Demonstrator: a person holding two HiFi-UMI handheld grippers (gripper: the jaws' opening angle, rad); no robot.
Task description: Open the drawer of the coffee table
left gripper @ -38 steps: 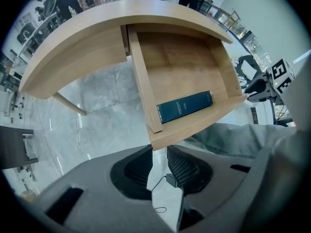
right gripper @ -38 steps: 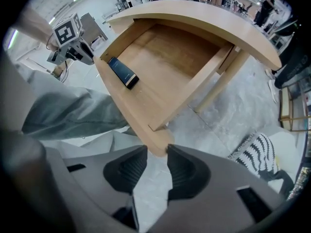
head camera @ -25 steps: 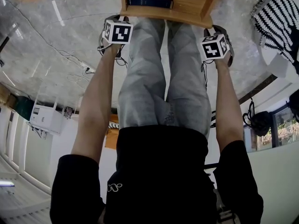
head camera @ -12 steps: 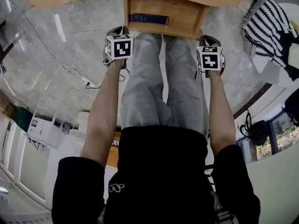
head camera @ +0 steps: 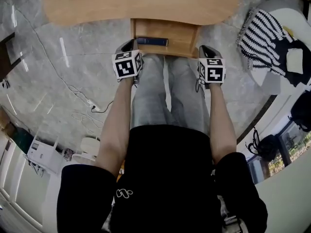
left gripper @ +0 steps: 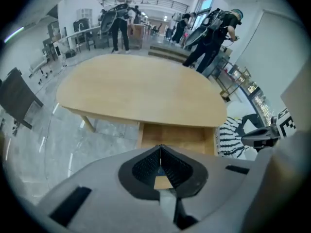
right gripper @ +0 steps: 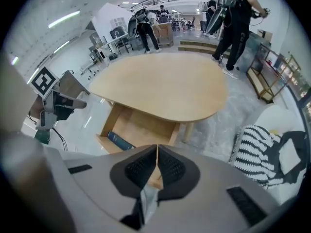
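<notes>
The left claw (left gripper: 160, 148) is pressed together; its jaws have just been closing and nothing sits between them. The right claw (right gripper: 156, 148) is the same, tips meeting on empty air. Neither touches anything. The drawer (head camera: 164, 33) stands pulled out from under the table (head camera: 141, 4), beyond the tips and between the two claws, clear of both. A dark blue book (head camera: 152, 41) lies inside it, toward the left claw's side.

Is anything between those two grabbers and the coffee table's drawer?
Nothing visible. The drawer is already pulled out, a book inside; the left gripper and right gripper hang by its front, jaws just closed, empty.
</notes>
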